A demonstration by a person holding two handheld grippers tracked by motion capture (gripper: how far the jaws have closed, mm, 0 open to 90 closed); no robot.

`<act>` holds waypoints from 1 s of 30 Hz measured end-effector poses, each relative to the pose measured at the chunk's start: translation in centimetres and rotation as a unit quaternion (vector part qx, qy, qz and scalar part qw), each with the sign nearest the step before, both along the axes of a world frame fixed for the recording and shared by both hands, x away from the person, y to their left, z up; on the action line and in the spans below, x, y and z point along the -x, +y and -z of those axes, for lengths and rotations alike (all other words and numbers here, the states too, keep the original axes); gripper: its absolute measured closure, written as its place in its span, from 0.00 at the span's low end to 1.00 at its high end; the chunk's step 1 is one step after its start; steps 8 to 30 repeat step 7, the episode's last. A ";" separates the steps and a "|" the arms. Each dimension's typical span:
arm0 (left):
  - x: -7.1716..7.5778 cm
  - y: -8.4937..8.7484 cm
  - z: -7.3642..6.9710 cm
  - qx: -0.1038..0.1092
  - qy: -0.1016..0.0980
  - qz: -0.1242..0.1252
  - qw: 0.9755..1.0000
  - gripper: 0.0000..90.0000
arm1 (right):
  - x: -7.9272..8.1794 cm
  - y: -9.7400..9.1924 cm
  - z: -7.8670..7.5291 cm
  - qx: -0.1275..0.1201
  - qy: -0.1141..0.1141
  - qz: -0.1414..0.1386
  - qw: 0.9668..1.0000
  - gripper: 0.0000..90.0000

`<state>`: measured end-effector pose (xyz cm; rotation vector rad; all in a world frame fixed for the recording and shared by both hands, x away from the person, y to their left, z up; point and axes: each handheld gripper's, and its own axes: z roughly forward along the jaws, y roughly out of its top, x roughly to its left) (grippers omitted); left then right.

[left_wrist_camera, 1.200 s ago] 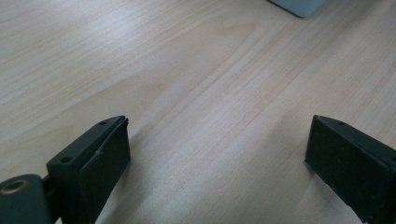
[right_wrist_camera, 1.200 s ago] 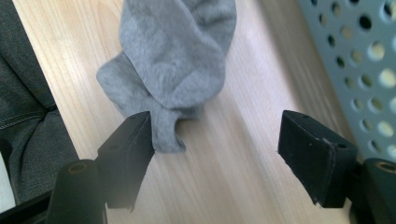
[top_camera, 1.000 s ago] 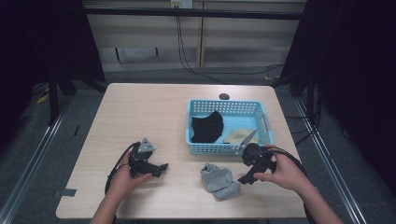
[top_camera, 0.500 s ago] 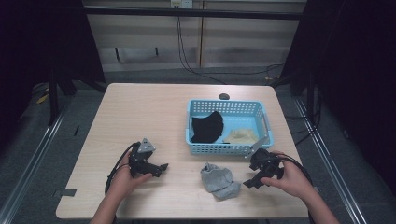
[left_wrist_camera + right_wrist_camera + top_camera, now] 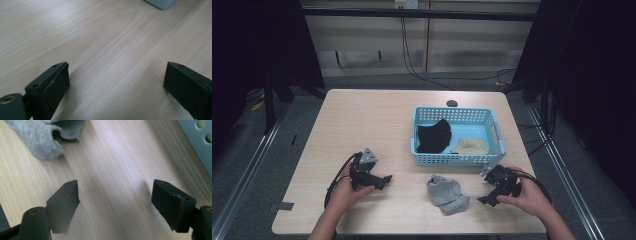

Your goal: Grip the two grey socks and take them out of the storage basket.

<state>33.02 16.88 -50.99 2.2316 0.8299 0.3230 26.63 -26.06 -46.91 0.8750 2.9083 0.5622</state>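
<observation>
A crumpled grey sock [image 5: 447, 193] lies on the wooden table [image 5: 362, 120] near its front edge. Behind it stands a light blue basket [image 5: 493, 119] holding a black sock [image 5: 434, 136] and a beige sock [image 5: 470, 146]. My right gripper [image 5: 487, 196] rests low at the front right, open, its jaws wide apart over bare wood. In the right gripper view the grey sock [image 5: 42, 137] lies ahead of the open gripper [image 5: 115, 200]. My left gripper [image 5: 384, 180] sits at the front left, open, with nothing between its jaws [image 5: 116, 85].
A small dark round object [image 5: 452, 103] lies on the table behind the basket. The basket's corner [image 5: 200, 142] shows at the right gripper view's upper right. Cables trail from both grippers. The floor around the table is dark, with rails at either side.
My right gripper has moved away from the basket's front edge, toward the table's front right, and come down near the grey sock. The left gripper has stayed put.
</observation>
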 end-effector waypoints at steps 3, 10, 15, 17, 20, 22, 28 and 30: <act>0.0 0.0 0.0 0.000 0.000 0.000 1.000 0.07 | 0.1 0.3 0.1 0.006 0.000 -0.007 1.000 0.24; 0.0 0.0 0.0 0.000 0.000 0.000 1.000 0.07 | 0.2 0.6 -0.1 0.005 -0.008 -0.013 1.000 0.24; 0.0 0.0 0.0 0.000 0.000 0.000 1.000 0.07 | 0.2 0.6 -0.1 0.005 -0.008 -0.013 1.000 0.24; 0.0 0.0 0.0 0.000 0.000 0.000 1.000 0.07 | 0.2 0.6 -0.1 0.005 -0.008 -0.013 1.000 0.24; 0.0 0.0 0.0 0.000 0.000 0.000 1.000 0.07 | 0.2 0.6 -0.1 0.005 -0.008 -0.013 1.000 0.24; 0.0 0.0 0.0 0.000 0.000 0.000 1.000 0.07 | 0.2 0.6 -0.1 0.005 -0.008 -0.013 1.000 0.24; 0.0 0.0 0.0 0.000 0.000 0.000 1.000 0.07 | 0.2 0.6 -0.1 0.005 -0.008 -0.013 1.000 0.24; 0.0 0.0 0.0 0.000 0.000 0.000 1.000 0.07 | 0.2 0.6 -0.1 0.005 -0.008 -0.013 1.000 0.24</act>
